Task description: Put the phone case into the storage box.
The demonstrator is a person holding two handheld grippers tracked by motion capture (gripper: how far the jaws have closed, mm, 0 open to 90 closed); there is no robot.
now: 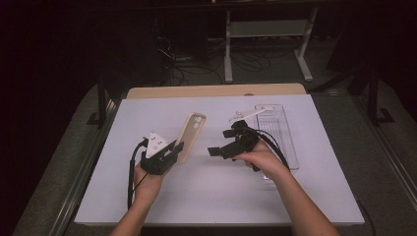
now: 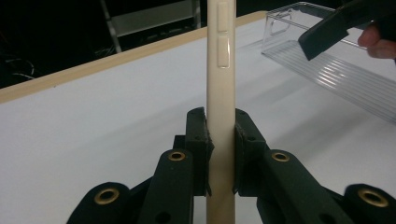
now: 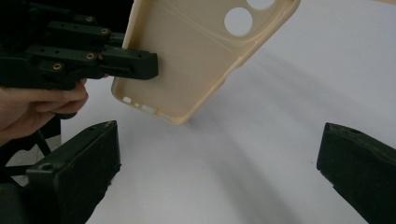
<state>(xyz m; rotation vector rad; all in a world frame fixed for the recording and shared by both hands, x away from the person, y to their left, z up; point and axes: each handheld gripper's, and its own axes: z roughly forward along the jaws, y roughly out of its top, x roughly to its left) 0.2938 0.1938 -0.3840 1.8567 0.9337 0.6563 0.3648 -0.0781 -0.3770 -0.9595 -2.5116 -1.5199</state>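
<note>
The cream-coloured soft plastic phone case (image 1: 191, 136) sits just left of the middle of the high view, held off the white table top (image 1: 196, 196) with its long axis tilted: the camera-hole end points to the upper right of the frame, the bottom end to the lower left. The left gripper (image 1: 169, 152) is clamped on that lower end. In the left gripper view the case (image 2: 221, 93) stands edge-on and upright between the two pads, which press on both its faces.

The right gripper (image 1: 215, 150) is just right of the case in the high view, its jaws spread wide and empty, aimed at the case's hollow inner side (image 3: 196, 51). Nothing lies between them. A clear ribbed plastic tray (image 1: 282, 132) rests on the table to the right of centre, behind the right hand (image 1: 263, 160).
</note>
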